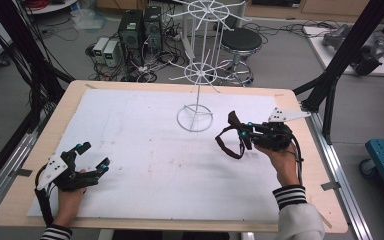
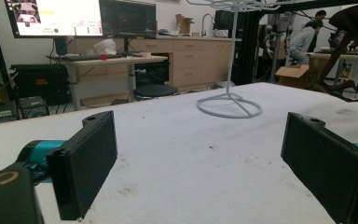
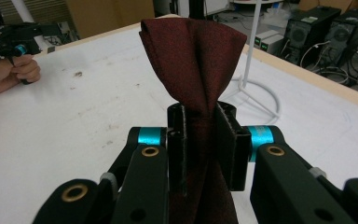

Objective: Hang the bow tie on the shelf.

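My right gripper (image 1: 242, 132) is shut on a dark red strip of cloth (image 1: 226, 145), held a little above the right side of the table; the strip hangs from the jaws in a loop. In the right gripper view the cloth (image 3: 192, 51) rises folded out of the closed jaws of that gripper (image 3: 200, 122). A white wire rack (image 1: 198, 89) stands on a ring base at the back middle, just left of the right gripper. My left gripper (image 1: 94, 155) rests at the front left, open with nothing between its jaws (image 2: 200, 158).
A white mat (image 1: 145, 165) covers most of the wooden table (image 1: 75, 89). Beyond the far edge stand computer towers (image 1: 140, 27) with cables and a black stool (image 1: 241, 39). A black frame post (image 1: 330, 102) rises at the table's right rear corner.
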Motion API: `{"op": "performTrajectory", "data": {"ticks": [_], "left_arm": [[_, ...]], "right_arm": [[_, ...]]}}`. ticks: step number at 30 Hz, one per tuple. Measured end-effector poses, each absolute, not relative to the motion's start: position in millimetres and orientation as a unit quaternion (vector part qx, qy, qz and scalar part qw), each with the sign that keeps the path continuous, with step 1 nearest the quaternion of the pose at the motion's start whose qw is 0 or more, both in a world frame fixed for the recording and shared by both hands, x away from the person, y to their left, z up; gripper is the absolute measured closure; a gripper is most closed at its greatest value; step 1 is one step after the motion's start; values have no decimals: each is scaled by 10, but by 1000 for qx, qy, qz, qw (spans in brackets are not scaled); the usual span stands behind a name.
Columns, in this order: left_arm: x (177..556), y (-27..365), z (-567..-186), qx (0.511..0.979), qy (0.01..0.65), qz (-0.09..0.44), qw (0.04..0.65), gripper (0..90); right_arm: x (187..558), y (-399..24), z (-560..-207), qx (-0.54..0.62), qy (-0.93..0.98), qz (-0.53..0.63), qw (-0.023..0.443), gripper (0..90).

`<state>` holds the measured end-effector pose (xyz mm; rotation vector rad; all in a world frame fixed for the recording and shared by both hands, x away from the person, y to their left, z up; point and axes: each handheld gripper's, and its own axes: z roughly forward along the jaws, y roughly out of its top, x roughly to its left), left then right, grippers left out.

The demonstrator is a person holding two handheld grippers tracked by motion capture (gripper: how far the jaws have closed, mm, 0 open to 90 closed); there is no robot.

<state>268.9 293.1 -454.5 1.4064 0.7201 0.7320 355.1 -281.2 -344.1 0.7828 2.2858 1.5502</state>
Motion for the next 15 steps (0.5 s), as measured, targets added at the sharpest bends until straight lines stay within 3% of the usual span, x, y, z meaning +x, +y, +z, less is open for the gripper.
{"op": "performTrajectory", "data": {"ticks": [15], "left_arm": [[2690, 2931, -4545, 618, 316, 321, 644, 110]], "right_arm": [[3643, -2527, -3188, 249, 777, 558, 153, 757]]}}
